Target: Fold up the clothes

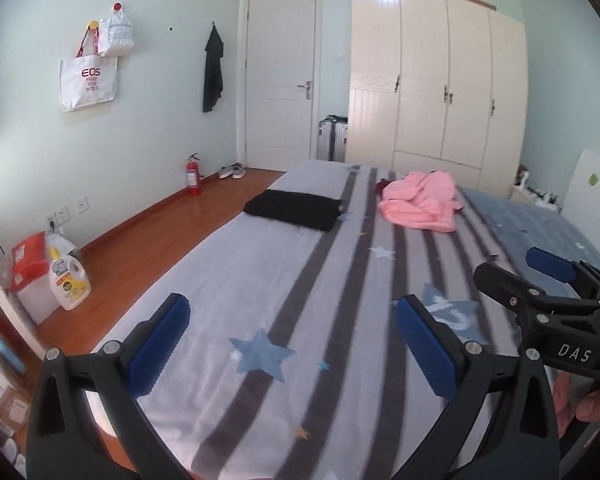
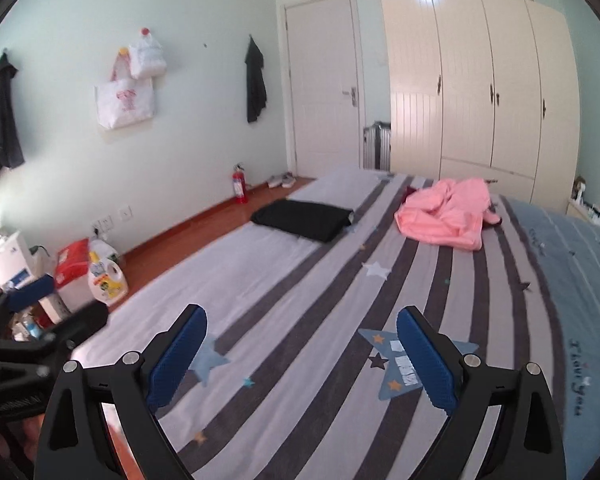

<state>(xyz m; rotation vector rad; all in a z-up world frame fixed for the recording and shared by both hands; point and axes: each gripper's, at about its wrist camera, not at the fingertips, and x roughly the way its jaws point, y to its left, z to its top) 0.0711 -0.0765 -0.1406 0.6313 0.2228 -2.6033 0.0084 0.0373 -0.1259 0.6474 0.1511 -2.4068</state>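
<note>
Two garments are lying on the bed [image 1: 228, 300]: folded black garment [image 1: 296, 209], crumpled pink garment [image 1: 422, 200] (well apart). Left gripper [image 1: 292, 344] and right gripper [image 2: 302, 356] are hovering, jaws released, empty.

The right gripper [image 2: 300, 354] hangs over the striped bed [image 2: 284, 300], jaws spread wide — nothing between them. Well ahead lie a folded black garment [image 2: 302, 219], left, and a crumpled pink garment [image 2: 446, 214], right.
</note>
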